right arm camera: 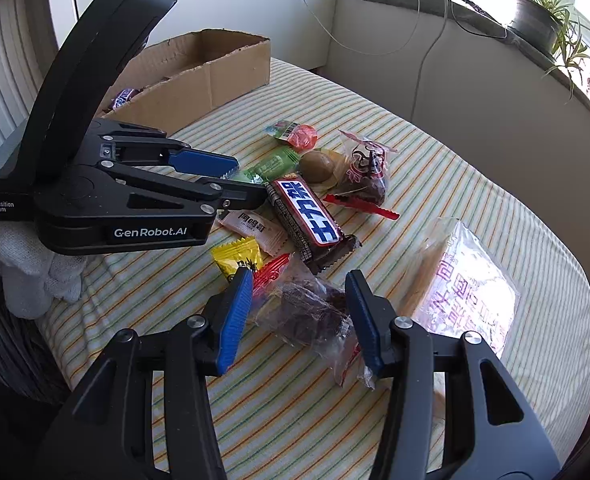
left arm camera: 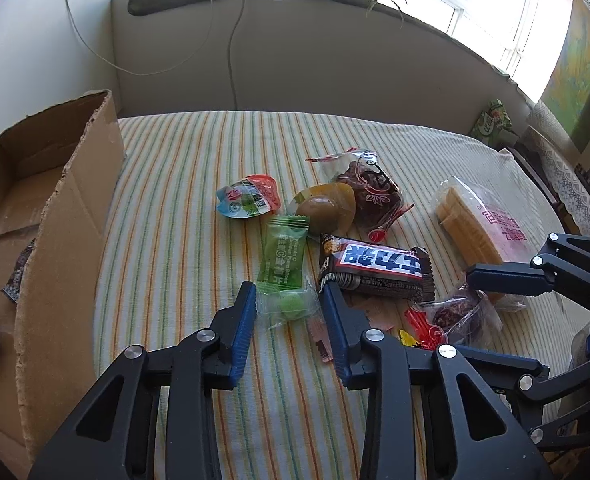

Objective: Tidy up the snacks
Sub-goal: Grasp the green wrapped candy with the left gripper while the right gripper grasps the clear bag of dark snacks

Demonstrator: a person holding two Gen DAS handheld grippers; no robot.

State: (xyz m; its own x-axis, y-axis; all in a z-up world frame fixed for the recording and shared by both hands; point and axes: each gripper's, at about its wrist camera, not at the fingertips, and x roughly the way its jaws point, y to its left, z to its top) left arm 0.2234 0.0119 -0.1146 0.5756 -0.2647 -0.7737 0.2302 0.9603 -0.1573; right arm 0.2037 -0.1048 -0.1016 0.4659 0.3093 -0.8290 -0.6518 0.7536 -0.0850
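Note:
Snacks lie on a striped tablecloth [left arm camera: 199, 168]. My left gripper [left arm camera: 289, 296] is open, its fingers on either side of a green candy packet [left arm camera: 283, 264], low over the cloth; it also shows in the right wrist view [right arm camera: 239, 180]. My right gripper [right arm camera: 301, 284] is open around a clear bag of dark dried fruit [right arm camera: 307, 312], which also shows in the left wrist view [left arm camera: 459, 312]. A brown Snickers bar [left arm camera: 375, 268] lies between the two. A cardboard box [left arm camera: 55, 208] at the left holds a few wrapped bars.
Also on the cloth: a red-blue jelly cup [left arm camera: 249, 196], a kiwi jelly pack [left arm camera: 327, 208], a second dried-fruit bag [left arm camera: 369, 188], a wafer pack [left arm camera: 479, 224], a yellow candy [right arm camera: 241, 260] and a pink sachet [right arm camera: 255, 226]. A wall and windowsill stand behind.

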